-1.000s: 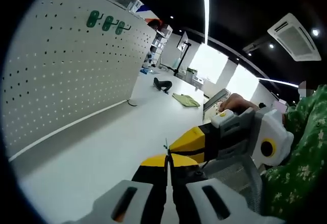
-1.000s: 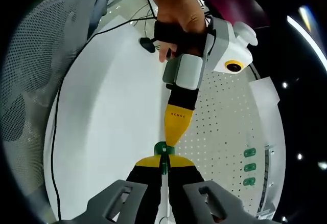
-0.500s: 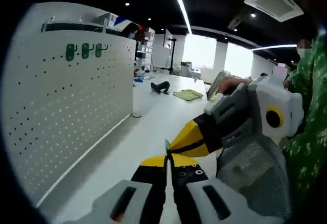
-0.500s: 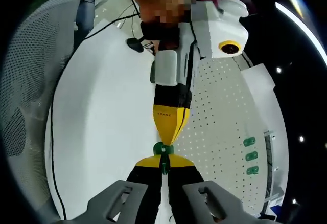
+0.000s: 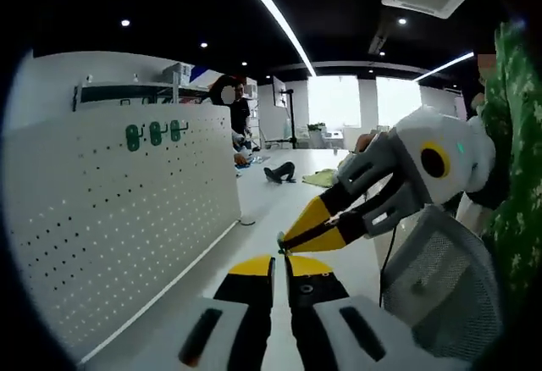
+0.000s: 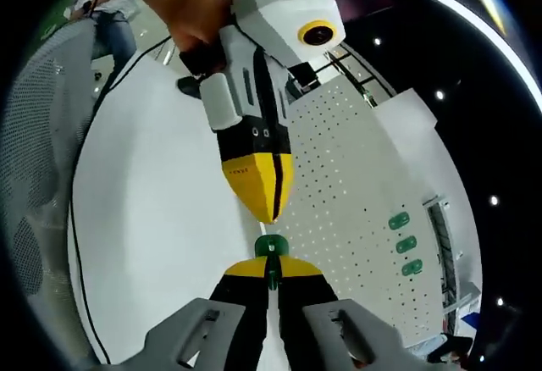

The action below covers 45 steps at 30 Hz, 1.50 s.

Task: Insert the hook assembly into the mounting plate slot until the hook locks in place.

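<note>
My right gripper (image 6: pixel 271 266) is shut on a small green hook piece (image 6: pixel 271 247) that sticks up between its yellow tips. My left gripper (image 6: pixel 269 216), held by a hand, points down at the hook with its jaws shut, a small gap above it. In the left gripper view my left gripper (image 5: pixel 279 263) is shut, and the right gripper (image 5: pixel 286 241) reaches in from the right, tip to tip with it. The white pegboard plate (image 5: pixel 127 218) stands at the left with three green hooks (image 5: pixel 155 134) near its top. The pegboard (image 6: pixel 356 168) also carries those hooks (image 6: pixel 405 244).
A white table (image 5: pixel 254 218) runs along the pegboard. A grey mesh chair (image 5: pixel 432 286) is close at the right, and the chair (image 6: pixel 34 134) with a black cable (image 6: pixel 74 244). A black object (image 5: pixel 279 172) and green cloth (image 5: pixel 318 179) lie far back. A person (image 5: pixel 230 104) stands behind.
Both views have swung with the hands. The left gripper's tip, which touched the green hook piece earlier, now sits slightly off it. The right gripper has kept its hold on the hook.
</note>
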{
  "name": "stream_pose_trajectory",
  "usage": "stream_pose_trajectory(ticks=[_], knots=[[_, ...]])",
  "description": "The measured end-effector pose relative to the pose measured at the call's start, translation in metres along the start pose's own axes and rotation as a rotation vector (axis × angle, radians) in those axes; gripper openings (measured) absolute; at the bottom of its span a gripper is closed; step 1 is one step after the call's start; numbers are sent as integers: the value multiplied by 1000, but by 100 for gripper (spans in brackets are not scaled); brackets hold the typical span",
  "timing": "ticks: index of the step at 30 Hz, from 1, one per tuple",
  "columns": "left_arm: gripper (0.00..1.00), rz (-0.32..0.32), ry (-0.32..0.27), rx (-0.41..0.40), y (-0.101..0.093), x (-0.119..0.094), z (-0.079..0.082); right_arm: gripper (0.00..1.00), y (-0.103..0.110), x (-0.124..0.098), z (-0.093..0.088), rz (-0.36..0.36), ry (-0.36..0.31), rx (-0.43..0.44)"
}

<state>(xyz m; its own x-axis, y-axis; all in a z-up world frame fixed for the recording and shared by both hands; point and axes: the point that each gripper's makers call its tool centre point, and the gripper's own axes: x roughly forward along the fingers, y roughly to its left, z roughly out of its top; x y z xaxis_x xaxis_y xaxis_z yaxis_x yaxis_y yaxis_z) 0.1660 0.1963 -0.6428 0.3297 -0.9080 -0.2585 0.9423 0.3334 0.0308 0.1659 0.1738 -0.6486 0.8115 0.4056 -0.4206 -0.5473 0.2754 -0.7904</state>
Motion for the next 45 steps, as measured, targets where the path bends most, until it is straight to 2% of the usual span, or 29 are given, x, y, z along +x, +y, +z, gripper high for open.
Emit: stream_pose_trajectory(ticks=[2, 5, 9, 11, 19, 22, 24, 27, 33, 35, 39, 41, 45], knots=[[20, 9, -13, 10, -1, -3, -1, 1, -2, -2, 3, -6, -7, 19], [28, 11, -33, 26, -5, -6, -2, 1, -4, -4, 7, -7, -19, 49], [30, 19, -48, 40, -6, -6, -5, 1, -6, -6, 12, -9, -32, 93], [30, 22, -59, 42, -7, -7, -6, 1, -6, -7, 16, 5, -53, 187], [28, 23, -112, 41, -8, -6, -1, 1, -14, -13, 28, 43, -124, 455], [28, 9, -145, 47, -9, -8, 6, 1, -16, -15, 31, 71, -154, 566], [28, -1, -166, 30, -9, -9, 10, 1, -18, -17, 34, 103, -182, 683], [28, -18, -196, 13, -10, -11, 17, 1, -20, -19, 35, 120, -203, 775], [26, -52, -224, -12, -14, -11, 24, 1, -25, -26, 45, 193, -289, 1034], [26, -65, -236, -10, -16, -11, 26, 1, -25, -27, 46, 210, -304, 1080], [23, -85, -222, -5, -19, -10, 25, 1, -25, -30, 50, 277, -342, 1226], [22, -85, -217, 1, -20, -9, 24, 1, -28, -30, 50, 275, -362, 1262], [18, -92, -225, -17, -20, -10, 27, 1, -27, -29, 46, 279, -353, 1293]])
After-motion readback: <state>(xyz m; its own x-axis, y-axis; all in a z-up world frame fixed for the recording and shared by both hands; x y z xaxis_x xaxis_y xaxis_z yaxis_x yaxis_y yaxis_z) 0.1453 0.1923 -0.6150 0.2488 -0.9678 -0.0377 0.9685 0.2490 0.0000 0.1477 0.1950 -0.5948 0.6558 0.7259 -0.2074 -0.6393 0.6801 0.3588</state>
